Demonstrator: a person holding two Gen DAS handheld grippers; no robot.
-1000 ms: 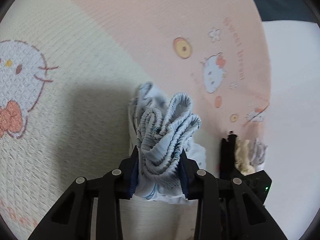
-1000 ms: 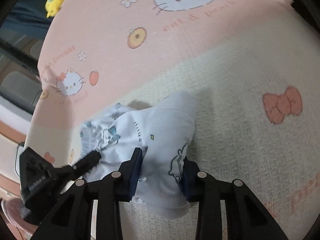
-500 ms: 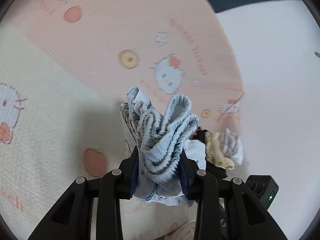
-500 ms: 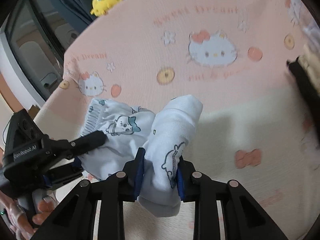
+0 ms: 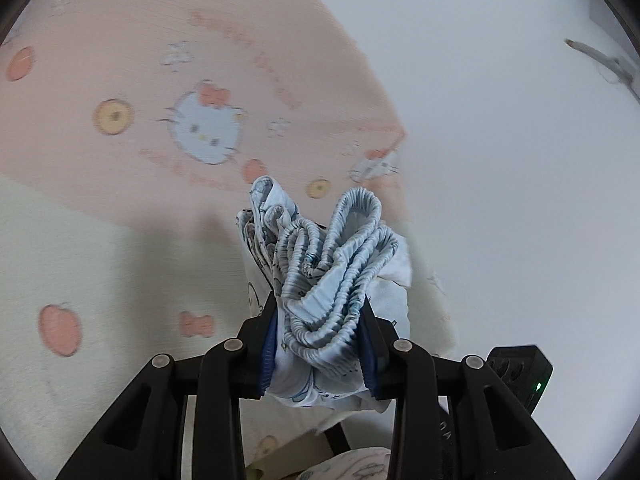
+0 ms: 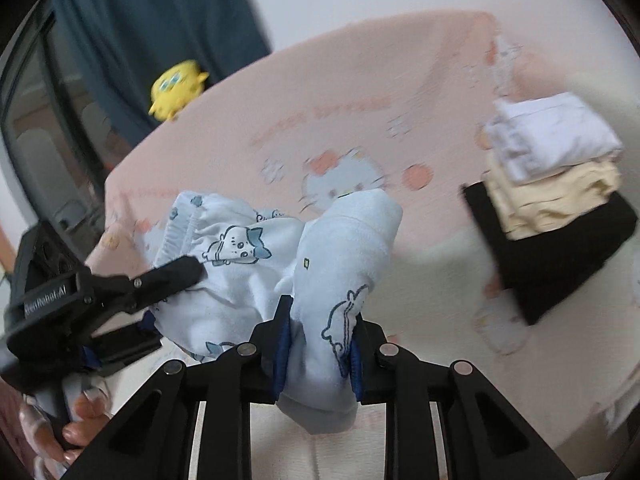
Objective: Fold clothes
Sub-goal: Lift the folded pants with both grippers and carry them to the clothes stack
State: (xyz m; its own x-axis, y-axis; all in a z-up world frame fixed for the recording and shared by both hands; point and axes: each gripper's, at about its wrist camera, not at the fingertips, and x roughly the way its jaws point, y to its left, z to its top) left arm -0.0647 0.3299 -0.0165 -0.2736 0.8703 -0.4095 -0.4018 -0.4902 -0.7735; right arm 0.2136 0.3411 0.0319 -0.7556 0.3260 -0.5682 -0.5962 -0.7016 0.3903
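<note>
Both grippers are holding one garment clear of the bed – a pair of pale blue printed shorts (image 6: 224, 264) with a gathered elastic waistband (image 5: 340, 264). The left gripper (image 5: 320, 344) is clamping its jaws on the bunched waistband, the ruffled elastic standing up between the pads. The right gripper (image 6: 318, 344) is pinching the opposite end of the shorts, its jaws closed on a thick fold of fabric. Holding the two ends apart is letting the cloth hang between them, presumably so it can be spread flat before folding.

The Hello Kitty blanket (image 6: 360, 80) is covering the bed below as the working surface. A stack of folded clothes (image 6: 556, 184) – white on cream on black – is sitting well apart to the right, suggesting several pieces are finished. A yellow plush toy (image 6: 176, 88) is resting at the blanket's far edge. A person's hand (image 6: 76, 428) is gripping the left gripper's handle
</note>
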